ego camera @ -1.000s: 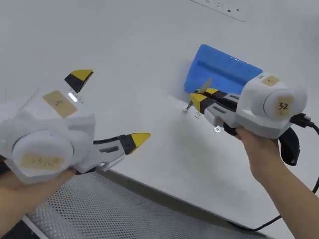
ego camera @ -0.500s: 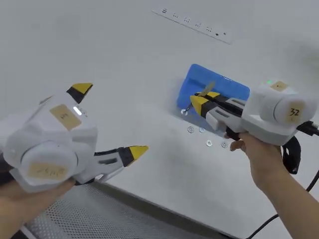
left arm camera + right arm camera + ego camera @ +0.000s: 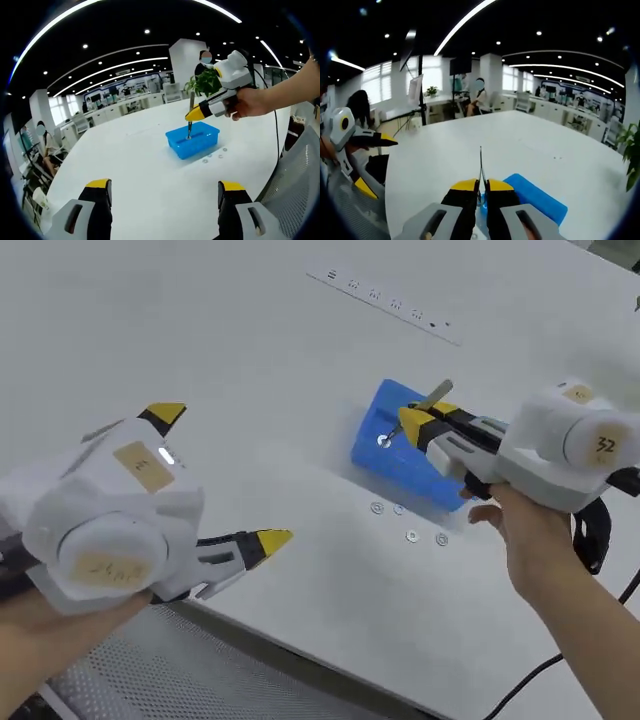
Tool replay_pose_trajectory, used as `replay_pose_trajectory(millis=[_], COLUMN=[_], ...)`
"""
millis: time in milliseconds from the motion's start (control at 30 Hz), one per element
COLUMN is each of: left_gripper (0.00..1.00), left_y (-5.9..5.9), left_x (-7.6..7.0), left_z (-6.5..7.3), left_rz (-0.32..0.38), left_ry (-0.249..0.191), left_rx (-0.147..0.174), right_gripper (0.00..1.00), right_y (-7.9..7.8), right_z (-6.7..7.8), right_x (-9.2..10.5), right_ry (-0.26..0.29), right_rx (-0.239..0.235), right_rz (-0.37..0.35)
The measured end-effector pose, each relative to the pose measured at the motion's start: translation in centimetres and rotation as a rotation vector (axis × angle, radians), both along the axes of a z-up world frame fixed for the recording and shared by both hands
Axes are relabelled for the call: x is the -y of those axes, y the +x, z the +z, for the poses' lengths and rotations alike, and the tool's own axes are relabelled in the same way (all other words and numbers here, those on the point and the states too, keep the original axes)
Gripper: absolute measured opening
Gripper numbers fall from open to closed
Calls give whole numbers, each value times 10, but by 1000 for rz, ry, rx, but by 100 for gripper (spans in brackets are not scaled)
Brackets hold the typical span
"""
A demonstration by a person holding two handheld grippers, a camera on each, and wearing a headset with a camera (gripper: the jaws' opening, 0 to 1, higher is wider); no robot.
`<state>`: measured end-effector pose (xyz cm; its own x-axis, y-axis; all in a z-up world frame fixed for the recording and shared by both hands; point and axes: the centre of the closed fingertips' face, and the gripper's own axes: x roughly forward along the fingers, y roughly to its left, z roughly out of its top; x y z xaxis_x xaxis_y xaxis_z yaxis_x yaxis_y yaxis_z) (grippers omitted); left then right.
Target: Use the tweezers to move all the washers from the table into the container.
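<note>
Washers [image 3: 412,536] waiting beside the blue container [image 3: 372,455] while one is being carried in

Four washers are lying loose on the white table [image 3: 250,340], just in front of the container and near one another. I am pressing the right gripper [image 3: 415,425] tight around a pair of tweezers [image 3: 432,398]. It is gripping them partway along, so its jaws are squeezing the tweezers closed. The tweezer tips are pointing down over the container's near left corner. A small ring [image 3: 384,441], which looks like a washer, is sitting at the tips. I judge that I am bringing it over the rim to let it go inside. The left gripper [image 3: 218,475] is hovering near the table's front edge, well apart from the work. Its jaws are spread wide and holding nothing, and I judge it is idling there so it is not blocking the tweezers.
</note>
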<state>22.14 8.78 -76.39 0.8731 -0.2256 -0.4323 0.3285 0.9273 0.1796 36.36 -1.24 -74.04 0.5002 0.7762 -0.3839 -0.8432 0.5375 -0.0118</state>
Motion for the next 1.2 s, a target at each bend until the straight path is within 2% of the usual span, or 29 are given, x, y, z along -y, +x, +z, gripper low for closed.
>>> replay_pose_trajectory(millis=[100, 167, 300, 367, 533, 867, 1200], left_gripper=[90, 89, 89, 88, 88, 86, 86], left_y=[0, 0, 0, 0, -2, -2, -3], left_x=[0, 0, 2, 2, 5, 2, 3], left_z=[-1, 0, -1, -3, -7, -6, -5], left_rz=[0, -2, -12, -18, -33, -21, -31], left_ry=[7, 8, 14, 22, 41, 42, 36], left_rx=[-1, 0, -5, -10, -26, -28, -30], right_gripper=[3, 3, 3, 3, 3, 3, 3], right_y=[12, 23, 29, 34, 40, 39, 39], right_z=[0, -2, -7, -11, -23, -46, -64], right_x=[1, 6, 0, -1, -4, -10, -7], right_ry=[12, -36, -31, -65, -54, -48, -76], right_rx=[1, 47, 35, 59, 22, -59, -85], right_rz=[-43, -91, -91, -99, -120, -118, -125])
